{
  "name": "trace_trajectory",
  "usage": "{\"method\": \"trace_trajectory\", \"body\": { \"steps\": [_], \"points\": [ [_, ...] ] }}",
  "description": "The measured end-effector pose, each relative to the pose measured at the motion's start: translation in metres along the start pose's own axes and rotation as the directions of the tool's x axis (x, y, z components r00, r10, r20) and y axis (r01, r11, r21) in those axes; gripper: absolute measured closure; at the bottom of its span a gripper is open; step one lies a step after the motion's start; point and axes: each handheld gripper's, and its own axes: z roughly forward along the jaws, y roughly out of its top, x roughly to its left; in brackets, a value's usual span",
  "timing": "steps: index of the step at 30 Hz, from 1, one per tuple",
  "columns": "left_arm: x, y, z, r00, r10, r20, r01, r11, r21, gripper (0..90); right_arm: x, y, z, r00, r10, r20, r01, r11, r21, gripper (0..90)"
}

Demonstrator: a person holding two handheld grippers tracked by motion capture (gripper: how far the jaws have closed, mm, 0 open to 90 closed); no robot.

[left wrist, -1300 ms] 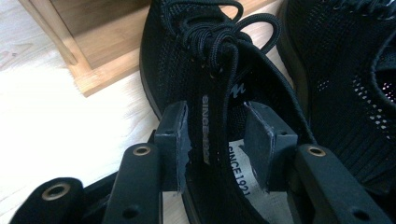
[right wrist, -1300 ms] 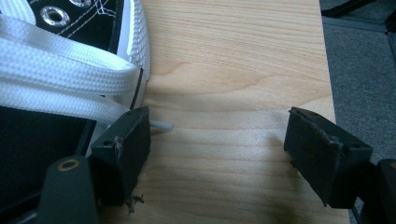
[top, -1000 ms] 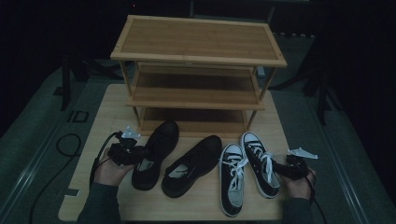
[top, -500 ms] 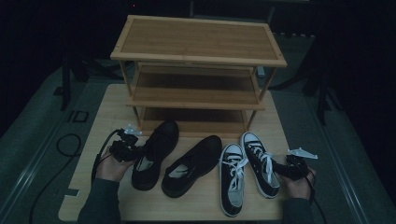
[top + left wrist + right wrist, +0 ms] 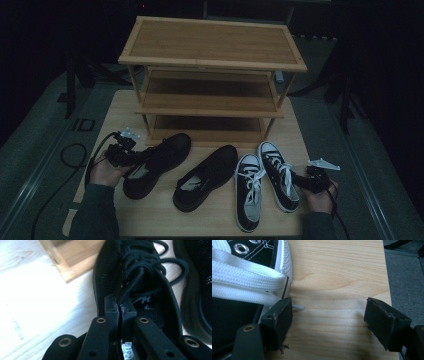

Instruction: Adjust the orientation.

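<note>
The left gripper (image 5: 131,152) is clenching the side wall of the leftmost black lace-up shoe (image 5: 159,162) at its opening; in the left gripper view its jaws have just been closing and are now pressing together on the shoe's collar edge (image 5: 120,307), with the black laces (image 5: 140,270) running up just beyond them; the person's left hand (image 5: 102,171) is wrapping the gripper's body from below. That shoe is lying on the light wooden table (image 5: 210,220), at its left front, toe pointing toward the foot of the bamboo shoe rack (image 5: 212,75), whose three shelves are standing at the back of the table; its heel is sitting near the person's left sleeve (image 5: 95,215).

A second black shoe (image 5: 206,176) is lying just beside it to the right, angled the same way; next come two black canvas sneakers with white laces (image 5: 265,182), side by side and touching or nearly so.

The right gripper (image 5: 306,181) is resting at the outer side of the right sneaker (image 5: 249,272); in the right gripper view its jaws are standing wide apart over bare table, grasping nothing, one jaw just beside the sneaker's white sole edge and a lace tip (image 5: 298,307); the right hand (image 5: 320,197) is holding it low at the table's right front.
</note>
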Motion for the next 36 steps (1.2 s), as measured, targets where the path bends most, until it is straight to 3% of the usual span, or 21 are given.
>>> {"method": "trace_trajectory", "body": {
  "steps": [8, 14, 17, 21, 23, 34, 36],
  "points": [
    [0.018, 0.002, -0.002, 0.9998, 0.011, -0.014, -0.011, 0.9999, 0.013, 86.4, 0.000, 0.000, 0.000, 1.0000, -0.001, 0.000, 0.001, 1.000, -0.001, 22.5],
    [0.022, 0.004, -0.002, 0.9998, 0.011, -0.018, -0.011, 0.9999, 0.008, 83.4, 0.000, 0.000, 0.000, 1.0000, -0.001, 0.001, 0.001, 1.000, -0.001, 22.5],
    [0.018, 0.005, -0.004, 1.0000, 0.006, -0.002, -0.006, 0.9999, -0.009, 75.5, 0.000, 0.000, 0.000, 1.0000, 0.000, 0.000, 0.000, 1.000, 0.000, 22.5],
    [0.013, 0.006, -0.008, 0.9998, 0.011, -0.015, -0.011, 0.9999, -0.011, 63.9, 0.000, 0.000, 0.000, 1.0000, 0.000, 0.000, 0.000, 1.000, 0.000, 22.5],
    [0.010, 0.007, -0.013, 1.0000, 0.008, -0.001, -0.008, 0.9993, -0.037, 60.4, 0.000, 0.000, 0.000, 1.0000, 0.000, 0.000, 0.000, 1.000, 0.000, 22.5],
    [-0.012, 0.015, -0.034, 1.0000, 0.008, -0.001, -0.008, 0.9955, -0.095, 52.4, 0.000, 0.000, 0.000, 1.0000, -0.002, 0.000, 0.002, 1.000, -0.001, 22.5],
    [-0.019, 0.019, -0.035, 0.9996, 0.023, -0.015, -0.025, 0.9946, -0.101, 52.2, 0.000, 0.000, 0.000, 1.0000, 0.000, 0.000, 0.000, 1.000, 0.000, 22.5]
  ]
}}
